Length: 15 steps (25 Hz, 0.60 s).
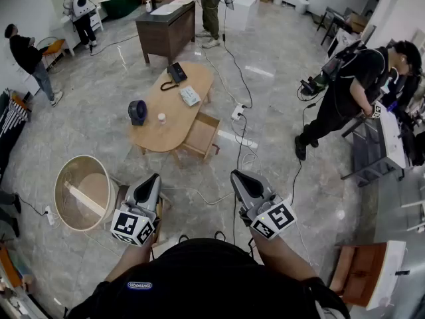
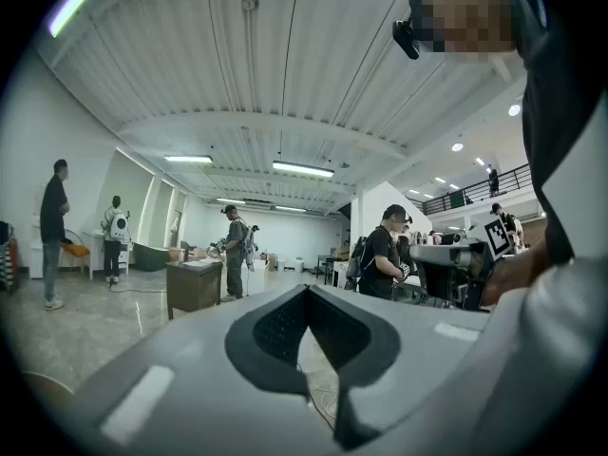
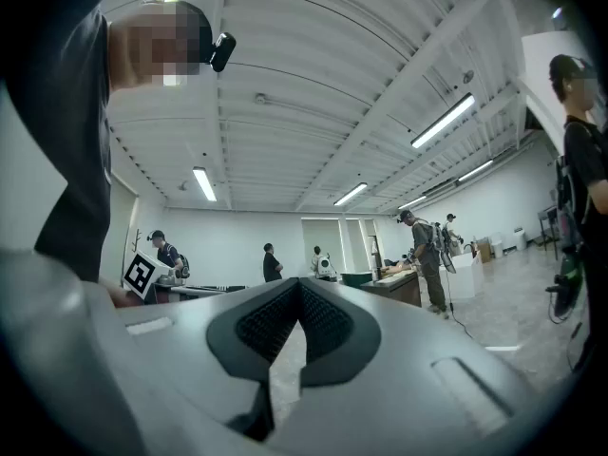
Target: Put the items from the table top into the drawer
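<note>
Both the left gripper (image 1: 155, 180) and right gripper (image 1: 237, 177) are pressed together, empty, well apart from the oval wooden table (image 1: 167, 137). On it sit a black desk phone (image 1: 176, 72), a flat white thing (image 1: 190, 96) (calculator? too small to tell), a dark round fan (image 1: 137, 111) and a tiny white cup (image 1: 161, 118). The open drawer (image 1: 201, 137) is at its near side. My guess is the phone's heaviest, so grab the body, while the cup's light, so pinch its sides. Glossy tile floor, cables (image 1: 239, 115) around.

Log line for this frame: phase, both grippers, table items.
phase: pre-pick | left gripper: shut, empty | right gripper: shut, empty | wooden table: telephone, black round object on top, far from both grippers
</note>
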Each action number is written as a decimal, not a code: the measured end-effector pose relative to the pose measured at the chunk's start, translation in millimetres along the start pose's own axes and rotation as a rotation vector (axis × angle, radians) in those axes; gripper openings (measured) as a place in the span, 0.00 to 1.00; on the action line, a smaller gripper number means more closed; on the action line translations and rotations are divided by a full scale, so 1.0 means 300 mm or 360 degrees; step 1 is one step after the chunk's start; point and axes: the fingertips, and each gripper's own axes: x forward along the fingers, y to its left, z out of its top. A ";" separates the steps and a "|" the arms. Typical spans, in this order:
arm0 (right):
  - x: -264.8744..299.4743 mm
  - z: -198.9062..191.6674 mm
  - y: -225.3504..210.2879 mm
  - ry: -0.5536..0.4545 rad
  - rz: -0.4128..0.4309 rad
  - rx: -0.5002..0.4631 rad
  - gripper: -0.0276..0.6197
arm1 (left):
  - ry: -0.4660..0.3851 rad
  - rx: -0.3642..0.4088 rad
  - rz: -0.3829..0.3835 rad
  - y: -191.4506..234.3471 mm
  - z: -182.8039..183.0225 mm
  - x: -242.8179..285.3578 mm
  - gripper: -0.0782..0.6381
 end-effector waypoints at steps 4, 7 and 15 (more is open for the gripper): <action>0.011 0.004 -0.021 0.0001 -0.0004 -0.0005 0.09 | -0.0022 0.0004 -0.0015 0.007 -0.018 0.025 0.11; 0.002 0.004 -0.039 -0.0025 -0.0020 -0.0016 0.09 | -0.0015 -0.0004 -0.0020 0.005 -0.027 0.046 0.11; -0.004 -0.016 -0.075 -0.0008 -0.0104 0.0029 0.09 | -0.0040 -0.0025 -0.0026 0.023 -0.003 0.085 0.11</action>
